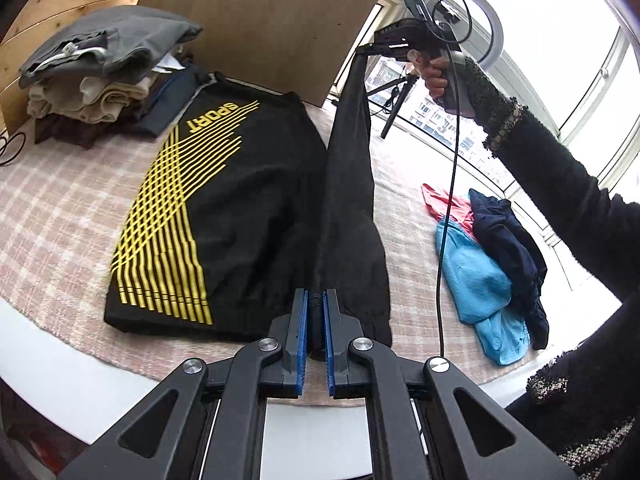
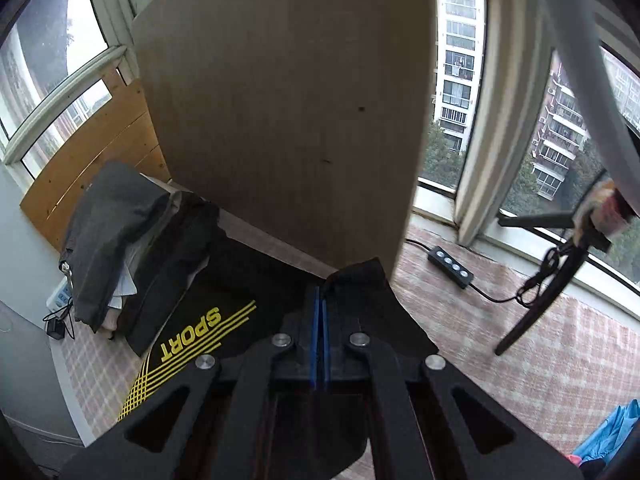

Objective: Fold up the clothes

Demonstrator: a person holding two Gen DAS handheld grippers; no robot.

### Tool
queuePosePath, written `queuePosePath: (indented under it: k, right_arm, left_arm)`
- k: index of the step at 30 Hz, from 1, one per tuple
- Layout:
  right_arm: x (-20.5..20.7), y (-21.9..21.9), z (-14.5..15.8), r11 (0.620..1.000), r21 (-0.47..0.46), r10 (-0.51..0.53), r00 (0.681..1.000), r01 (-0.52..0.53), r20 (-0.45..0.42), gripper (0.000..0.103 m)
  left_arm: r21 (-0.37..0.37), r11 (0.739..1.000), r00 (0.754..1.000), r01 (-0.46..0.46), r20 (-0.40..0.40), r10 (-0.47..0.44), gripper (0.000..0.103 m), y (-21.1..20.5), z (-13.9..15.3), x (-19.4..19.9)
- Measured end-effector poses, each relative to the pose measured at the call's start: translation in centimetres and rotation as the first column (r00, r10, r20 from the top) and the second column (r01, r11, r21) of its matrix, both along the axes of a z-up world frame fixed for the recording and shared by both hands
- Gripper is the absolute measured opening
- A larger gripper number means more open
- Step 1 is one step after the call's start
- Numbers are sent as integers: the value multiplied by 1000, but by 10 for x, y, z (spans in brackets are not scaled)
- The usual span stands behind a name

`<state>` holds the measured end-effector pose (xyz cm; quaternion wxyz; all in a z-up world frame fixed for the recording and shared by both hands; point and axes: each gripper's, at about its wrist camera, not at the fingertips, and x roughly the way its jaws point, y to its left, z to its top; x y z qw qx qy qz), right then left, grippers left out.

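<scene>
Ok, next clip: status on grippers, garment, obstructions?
Left gripper shut on black sleeve near the hem. Right gripper shut on its far end, lifted. SPORT top flat on checked cloth. Nothing obstructing.

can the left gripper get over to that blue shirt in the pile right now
Probably not yet: the left gripper is shut on the black sleeve. The cloth between it and the blue shirt looks bare.

Left gripper point(image 1: 316, 300) low, right gripper point(image 2: 321, 300) raised, both clamped.
</scene>
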<state>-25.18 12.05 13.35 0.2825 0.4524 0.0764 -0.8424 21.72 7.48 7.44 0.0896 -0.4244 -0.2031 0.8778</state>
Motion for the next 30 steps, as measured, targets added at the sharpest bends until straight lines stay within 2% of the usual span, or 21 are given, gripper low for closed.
queuePosePath:
  k: [3, 7, 11, 15, 21, 24, 27, 29, 30]
  right_arm:
    - [-5, -69, -20, 997, 73, 5, 1000, -5, -1, 1]
    - [-11, -144, -54, 983, 185, 19, 1000, -18, -2, 1]
    - [-18, -194, -90, 967, 252, 18, 1000, -23, 24, 1]
    - [-17, -223, -110, 956, 293, 20, 999, -29, 33, 1]
    - [-20, -240, -126, 945, 327, 5, 999, -18, 42, 1]
    - [-20, -233, -121, 950, 311, 16, 997, -37, 71, 2]
    - [-19, -226, -114, 955, 290, 28, 995, -55, 98, 13]
    - [-8, -197, -82, 975, 218, 39, 996, -55, 76, 26]
    - [-1, -182, -67, 982, 178, 44, 997, -55, 65, 26]
  left_arm:
    - [40, 999, 1000, -20, 0, 20, 6, -34, -16, 2]
    - [128, 989, 997, -69, 27, 66, 6, -79, -43, -1]
    - [169, 983, 996, -72, 62, 62, 6, -103, -66, -7]
    - [200, 979, 998, -49, 60, 37, 6, -115, -74, -8]
    - [181, 983, 998, -30, 61, 19, 6, -128, -69, -7]
    - [163, 986, 998, -28, 68, 17, 9, -137, -63, -5]
    - [144, 989, 997, -25, 76, 15, 14, -146, -56, -2]
    - [131, 991, 997, -24, 81, 13, 14, -152, -51, -1]
    - [125, 992, 996, -23, 83, 13, 14, -155, -49, 0]
